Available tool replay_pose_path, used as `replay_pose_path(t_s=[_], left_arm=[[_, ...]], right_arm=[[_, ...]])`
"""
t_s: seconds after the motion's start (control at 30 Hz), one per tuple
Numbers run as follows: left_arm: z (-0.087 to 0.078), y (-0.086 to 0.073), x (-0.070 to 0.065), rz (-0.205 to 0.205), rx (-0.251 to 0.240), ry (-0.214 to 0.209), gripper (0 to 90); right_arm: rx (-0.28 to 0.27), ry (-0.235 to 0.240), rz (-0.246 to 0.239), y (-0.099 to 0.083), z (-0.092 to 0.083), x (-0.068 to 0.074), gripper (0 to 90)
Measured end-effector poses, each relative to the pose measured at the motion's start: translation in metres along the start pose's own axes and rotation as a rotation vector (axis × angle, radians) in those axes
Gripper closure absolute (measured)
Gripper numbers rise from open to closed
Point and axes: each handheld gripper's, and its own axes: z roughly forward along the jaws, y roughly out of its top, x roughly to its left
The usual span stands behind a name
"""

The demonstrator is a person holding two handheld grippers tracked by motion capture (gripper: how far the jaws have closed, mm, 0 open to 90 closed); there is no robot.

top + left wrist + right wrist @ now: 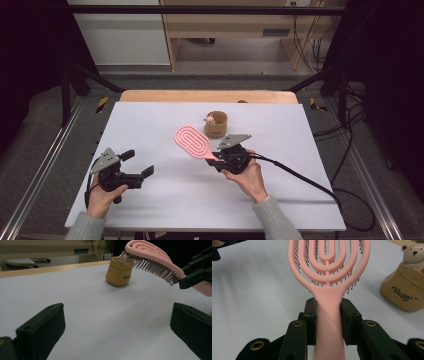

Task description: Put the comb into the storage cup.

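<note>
The left gripper point(137, 167) rests near the front left corner of the table point(150, 200), well apart from the other items. Its jaws stand wide apart with bare white surface between them, as the left gripper view confirms; it holds nothing and takes no part in the work at this stage.

Toward the middle of the table, the pink hairbrush point(192, 142) is lifted clear of the surface. It is tilted, head raised and pointing toward the rear edge, bristles facing down. Its handle runs back into the right gripper point(218, 161). In the right gripper view, both pads point(311, 322) press flat on either side of the handle, so the jaws are closed partway on a firm grasp.

Just beyond the brush head stands the tan cup point(216, 125) with a small bear figure point(413, 255) at its rim, nearer the rear edge than the front. In the left gripper view, the brush tip overlaps the cup rim; contact cannot be confirmed.

Assessment: pickup is complete. Judging by the approach, insertion into the cup, or placement beside it, remains, followed by release.
</note>
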Motion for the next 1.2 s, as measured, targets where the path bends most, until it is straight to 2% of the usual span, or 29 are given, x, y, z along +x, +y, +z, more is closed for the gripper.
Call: replay_pose_path(t_s=[0.27, 0.67, 1.2], left_arm=[[0.000, 0.008, -0.008, -0.011, -0.019, -0.006, 0.0], [0.003, 0.027, -0.021, 0.006, -0.034, -0.023, 0.0], [0.024, 0.043, -0.036, -0.013, -0.025, -0.052, 0.0]], right_arm=[[-0.024, -0.001, -0.004, 0.001, -0.004, 0.001, 69.7], [-0.060, 0.001, -0.009, 0.002, -0.012, 0.003, 69.7], [-0.079, -0.003, -0.015, 0.000, -0.014, 0.005, 69.7]])
